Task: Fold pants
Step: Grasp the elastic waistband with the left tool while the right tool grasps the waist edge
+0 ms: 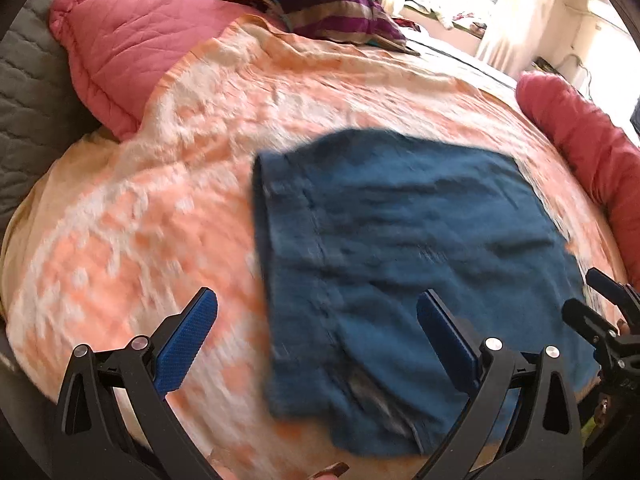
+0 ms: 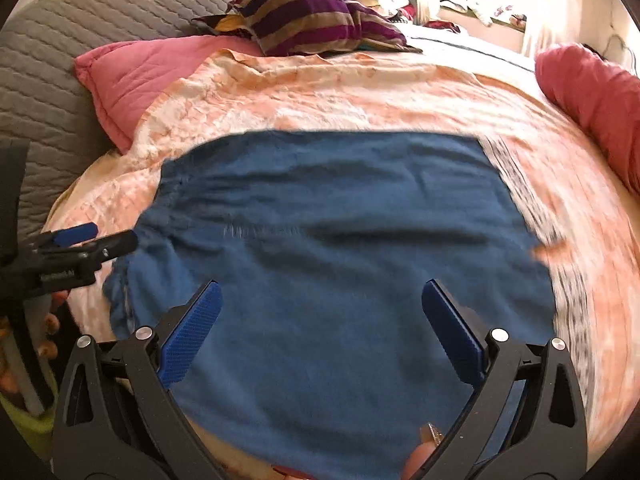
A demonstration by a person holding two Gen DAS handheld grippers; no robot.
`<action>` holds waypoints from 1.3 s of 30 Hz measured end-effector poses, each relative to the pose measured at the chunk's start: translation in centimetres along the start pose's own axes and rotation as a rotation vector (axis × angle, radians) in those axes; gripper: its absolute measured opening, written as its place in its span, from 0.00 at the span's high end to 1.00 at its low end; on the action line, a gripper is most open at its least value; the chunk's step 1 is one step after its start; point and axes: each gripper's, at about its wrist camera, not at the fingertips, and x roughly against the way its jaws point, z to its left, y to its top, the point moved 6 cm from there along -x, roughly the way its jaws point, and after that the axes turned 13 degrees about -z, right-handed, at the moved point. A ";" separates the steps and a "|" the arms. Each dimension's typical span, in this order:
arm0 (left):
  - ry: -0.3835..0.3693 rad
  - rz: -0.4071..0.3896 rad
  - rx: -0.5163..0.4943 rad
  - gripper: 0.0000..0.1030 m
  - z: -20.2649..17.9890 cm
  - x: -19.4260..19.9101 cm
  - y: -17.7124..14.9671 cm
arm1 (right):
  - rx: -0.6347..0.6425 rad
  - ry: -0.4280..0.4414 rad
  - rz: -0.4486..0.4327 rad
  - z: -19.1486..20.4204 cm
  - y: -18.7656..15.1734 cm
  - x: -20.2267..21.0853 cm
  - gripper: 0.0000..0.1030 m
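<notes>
Gaping jaws — empty — over pants [image 2: 340, 240]

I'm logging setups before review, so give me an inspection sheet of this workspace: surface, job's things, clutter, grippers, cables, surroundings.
Surface: bed under a wrinkled orange and white bedspread.
Job's things: blue pants lying flat in a compact block on the bedspread; fold state blurred.
Clutter: striped pillow, pink quilted pillow at the far side, red bolster along the right edge.
Grippers: left gripper open, holding nothing, at the pants' left edge; right gripper open, holding nothing, over the pants.
Cables: a thin line on the far wall in the left wrist view, too small to identify.
Surroundings: grey quilted headboard, bright window, piled clothes beyond the pillows.
</notes>
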 end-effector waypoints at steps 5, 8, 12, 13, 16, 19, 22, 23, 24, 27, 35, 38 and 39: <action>-0.010 0.023 0.013 0.04 1.7 -3.3 3.0 | 0.053 0.060 -0.004 1.0 3.4 -3.9 0.08; 0.009 0.042 -0.001 0.04 2.6 -5.8 4.2 | 0.103 0.067 0.011 1.6 4.7 -6.3 0.08; 0.039 0.075 0.009 0.04 4.1 -9.1 5.0 | 0.196 0.065 0.023 2.4 6.1 -9.6 0.08; 0.031 0.083 0.014 0.04 4.3 -9.7 5.2 | 0.210 0.084 0.034 2.6 6.4 -10.7 0.08; -0.007 0.101 0.028 0.04 4.5 -11.2 5.5 | 0.222 0.142 0.068 2.7 7.1 -13.5 0.08; -0.015 0.102 0.012 0.05 4.4 -12.4 5.8 | 0.238 0.145 0.078 2.4 8.0 -15.9 0.08; -0.006 0.093 -0.041 0.22 3.8 -13.4 6.0 | 0.237 0.161 0.102 2.1 8.6 -18.2 0.08; -0.017 0.088 -0.059 0.31 3.4 -13.6 6.1 | 0.238 0.157 0.108 1.9 8.8 -19.0 0.08; -0.028 0.079 -0.073 0.36 3.2 -13.8 6.1 | 0.242 0.154 0.117 1.7 8.9 -19.6 0.08; -0.082 0.049 -0.088 0.63 2.5 -13.6 6.3 | 0.288 0.140 0.146 1.5 9.0 -21.6 0.08; -0.113 -0.050 -0.134 0.69 1.9 -10.4 6.9 | 0.521 0.200 0.143 3.7 8.9 -23.1 0.08; -0.127 -0.084 -0.138 0.69 1.8 -9.1 6.9 | 0.607 0.235 0.126 4.8 8.4 -23.4 0.26; -0.125 -0.087 -0.139 0.69 1.7 -9.1 6.9 | 0.628 0.248 0.125 5.3 8.2 -23.5 0.34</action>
